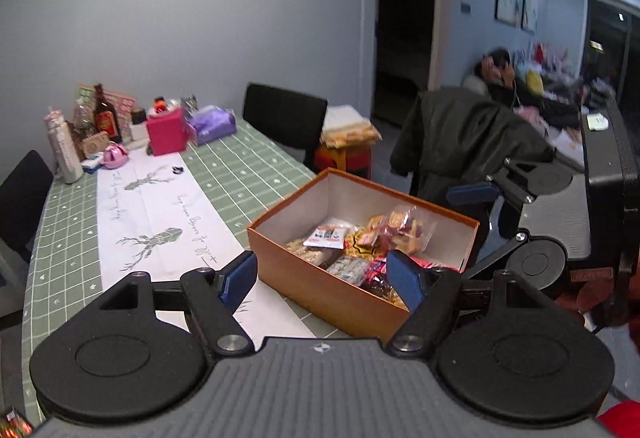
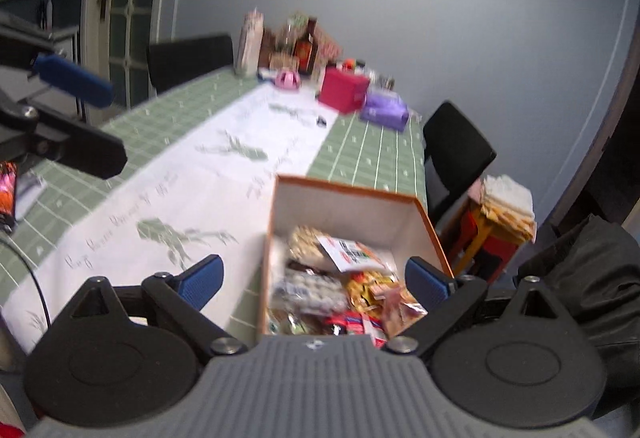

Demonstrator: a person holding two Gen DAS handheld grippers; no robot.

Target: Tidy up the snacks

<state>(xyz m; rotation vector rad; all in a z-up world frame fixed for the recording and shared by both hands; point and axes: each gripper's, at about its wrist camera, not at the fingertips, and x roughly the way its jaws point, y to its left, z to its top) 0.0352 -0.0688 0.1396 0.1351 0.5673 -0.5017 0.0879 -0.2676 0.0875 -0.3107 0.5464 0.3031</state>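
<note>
An orange cardboard box [image 1: 320,278] with a white inside stands on the table's near right part. It holds several snack packets [image 1: 356,246]. My left gripper [image 1: 322,280] is open and empty, its blue pads either side of the box's near wall. The box also shows in the right wrist view [image 2: 434,234], with the snack packets [image 2: 340,290] inside. My right gripper [image 2: 316,282] is open and empty, just above the box's near end. The right gripper shows in the left wrist view [image 1: 520,193] beyond the box; the left gripper shows at the right wrist view's left edge [image 2: 72,81].
The table has a green checked cloth [image 1: 248,165] and a white runner [image 1: 160,222]. At its far end stand a bottle [image 1: 106,115], a pink box [image 1: 166,135] and a purple tissue pack [image 1: 212,123]. Black chairs [image 1: 284,117] and a coat-draped chair [image 1: 460,141] stand alongside. A snack packet [image 2: 8,189] lies at left.
</note>
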